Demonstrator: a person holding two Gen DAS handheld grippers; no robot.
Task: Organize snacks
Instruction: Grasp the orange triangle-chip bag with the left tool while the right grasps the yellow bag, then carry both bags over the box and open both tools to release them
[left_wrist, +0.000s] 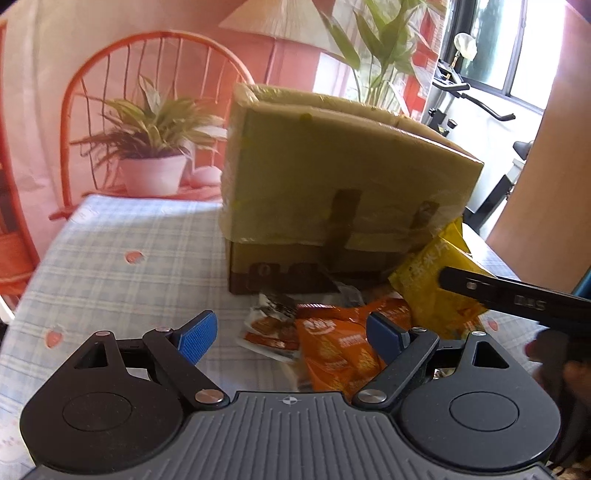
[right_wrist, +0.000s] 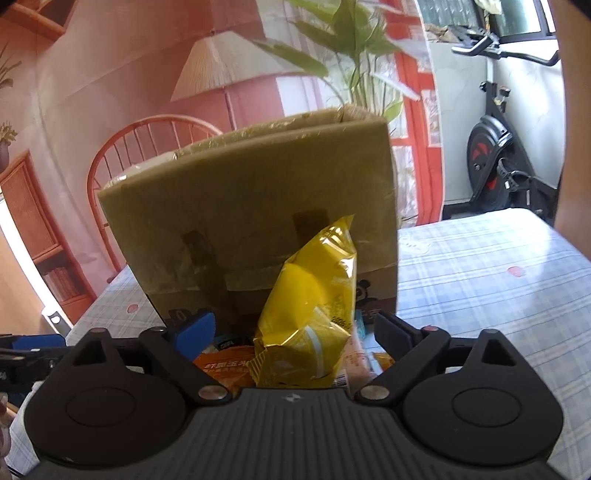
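Observation:
A tall cardboard box (left_wrist: 343, 177) stands on the checked tablecloth (left_wrist: 122, 251); it also shows in the right wrist view (right_wrist: 255, 206). Several snack packets lie in front of it: an orange packet (left_wrist: 336, 350), a white and red packet (left_wrist: 269, 328) and a yellow packet (left_wrist: 436, 288). My left gripper (left_wrist: 291, 336) is open just above the orange packet. My right gripper (right_wrist: 295, 332) is open, with the yellow packet (right_wrist: 310, 314) standing upright between its spread fingers, touching neither. The right gripper's finger (left_wrist: 517, 299) crosses the left wrist view at the right.
An orange chair (left_wrist: 147, 74) and a potted plant (left_wrist: 155, 147) stand behind the table. An exercise bike (right_wrist: 498, 162) stands at the right by the window. More packets (right_wrist: 229, 365) lie under the right gripper.

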